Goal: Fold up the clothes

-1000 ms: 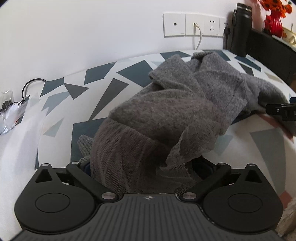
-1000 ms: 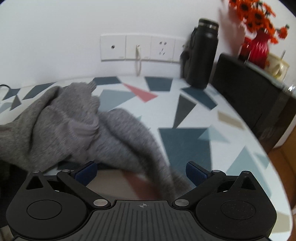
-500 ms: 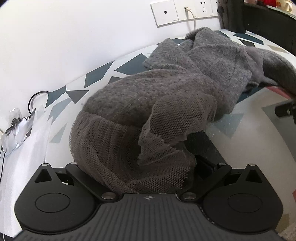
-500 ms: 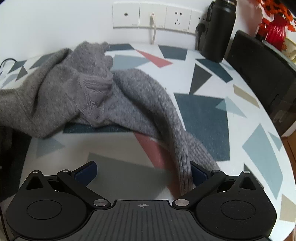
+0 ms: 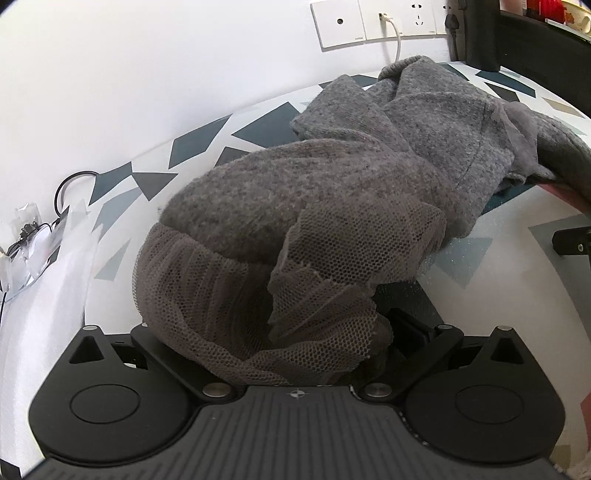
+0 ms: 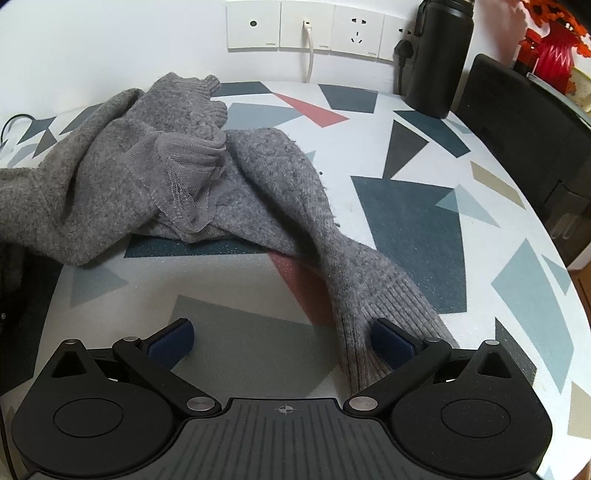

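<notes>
Right wrist: jaws spread wide around sweater [image 6: 258, 177] cuff; left's apparently pinching mesh.

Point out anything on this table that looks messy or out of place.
The grey sweater lies crumpled in a heap rather than flat, with its mesh lining turned out and bunched. One sleeve trails toward the open right gripper. The left gripper is buried in fabric.

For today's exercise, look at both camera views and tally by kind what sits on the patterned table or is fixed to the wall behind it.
Sweater: 1
Flask: 1
Wall plates: 4
Total: 6
</notes>
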`<action>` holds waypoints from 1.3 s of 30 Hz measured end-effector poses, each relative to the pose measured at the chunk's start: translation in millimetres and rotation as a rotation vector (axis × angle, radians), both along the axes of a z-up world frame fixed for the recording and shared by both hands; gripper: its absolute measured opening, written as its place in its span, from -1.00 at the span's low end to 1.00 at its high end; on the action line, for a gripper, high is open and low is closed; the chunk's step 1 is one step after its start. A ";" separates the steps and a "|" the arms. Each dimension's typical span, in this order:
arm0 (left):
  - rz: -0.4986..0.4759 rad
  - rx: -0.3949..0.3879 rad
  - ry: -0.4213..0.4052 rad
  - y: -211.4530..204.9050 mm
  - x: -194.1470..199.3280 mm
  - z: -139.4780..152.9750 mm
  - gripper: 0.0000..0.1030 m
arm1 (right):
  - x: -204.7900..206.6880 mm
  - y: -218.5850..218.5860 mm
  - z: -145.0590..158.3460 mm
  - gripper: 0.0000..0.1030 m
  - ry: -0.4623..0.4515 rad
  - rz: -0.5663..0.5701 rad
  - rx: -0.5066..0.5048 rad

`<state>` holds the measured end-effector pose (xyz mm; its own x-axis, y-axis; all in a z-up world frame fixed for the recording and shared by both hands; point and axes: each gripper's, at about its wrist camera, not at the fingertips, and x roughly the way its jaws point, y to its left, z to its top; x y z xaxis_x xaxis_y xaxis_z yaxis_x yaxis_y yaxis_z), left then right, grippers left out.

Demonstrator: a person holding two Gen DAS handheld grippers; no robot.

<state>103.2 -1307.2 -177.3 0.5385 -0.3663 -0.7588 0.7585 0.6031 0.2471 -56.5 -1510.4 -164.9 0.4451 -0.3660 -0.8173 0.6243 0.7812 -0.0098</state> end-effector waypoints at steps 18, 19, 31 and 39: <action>-0.072 0.090 0.035 -13.3 12.2 7.0 1.00 | -2.2 1.3 -1.0 0.99 -0.016 -0.002 -0.009; -0.071 0.091 0.041 -13.7 13.6 7.2 1.00 | -2.6 1.6 -1.2 0.99 -0.020 -0.002 -0.011; -0.037 0.082 0.047 -13.3 12.9 8.5 1.00 | -4.3 2.0 -1.6 0.99 -0.034 0.005 -0.022; -0.025 0.081 0.049 -13.3 12.8 10.1 1.00 | -4.1 1.8 -0.6 0.99 -0.028 0.007 -0.021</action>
